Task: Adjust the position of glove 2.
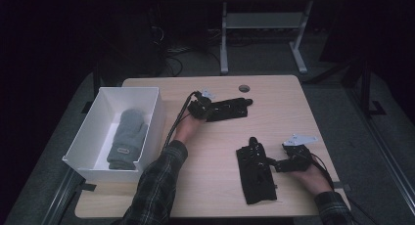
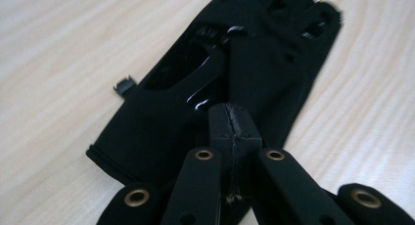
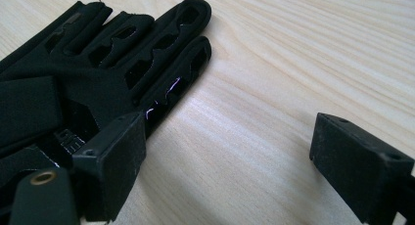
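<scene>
Nearest the person, the right claw (image 1: 276, 162) rests low over the wooden surface (image 1: 215, 186) at its right side, held in the right hand (image 1: 313, 178). Its jaws stand wide apart. In the right gripper view, one jaw sits on the edge of a black glove (image 3: 112, 73) and the other stands over bare wood well clear of it; nothing is clamped between them. This near black glove (image 1: 257, 172) lies flat on the surface, cuff toward the near edge and fingers pointing away from the person. Open slots run along its fingers.

Farther out, near the middle of the surface, the left claw (image 1: 222, 109) is held in the left hand (image 1: 188, 129), with a plaid sleeve (image 1: 159, 178) reaching in from the bottom of the high view. Its jaws are fully closed, pads meeting. In the left gripper view the closed tips (image 2: 234, 129) sit on the second black glove (image 2: 230, 73), which spreads flat on the wood beyond them; whether any fabric is pinched between the pads cannot be told. In the high view this second glove (image 1: 230, 108) lies crosswise, with its fingers toward the right.

At the left edge of the surface stands a white box (image 1: 149, 129), open at the top. A grey mitten (image 1: 126, 137) lies inside it, cuff toward the near wall.

A round grey grommet (image 1: 244, 88) sits in the surface near the far edge.
</scene>
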